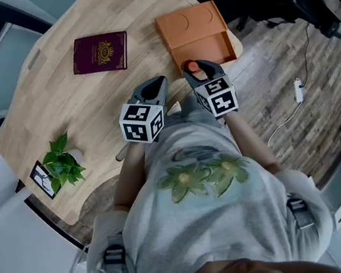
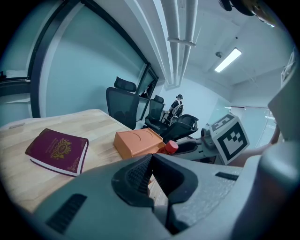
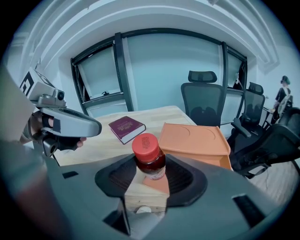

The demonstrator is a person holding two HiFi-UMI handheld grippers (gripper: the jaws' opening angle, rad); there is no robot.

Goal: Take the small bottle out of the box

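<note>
The small bottle (image 3: 149, 157), dark red with a red cap, is already out of the orange box (image 3: 194, 138). It stands upright between the jaws of the right gripper (image 3: 151, 174), in front of the near edge of the box and over the near edge of the wooden worktop (image 1: 74, 25). In the head view its cap shows just before the box and apart from it. So the main step looks done; what is left, I judge, is only to put the bottle down on the worktop and let it go.

The right gripper is closed down to the width of the bottle, one jaw on each side of it. Where exactly the pads touch the glass is hard to see, but it seems to carry the bottle. The left gripper (image 2: 151, 161) has its jaws fully together with nothing between them, and it hangs beside the right one, touching nothing.
</note>
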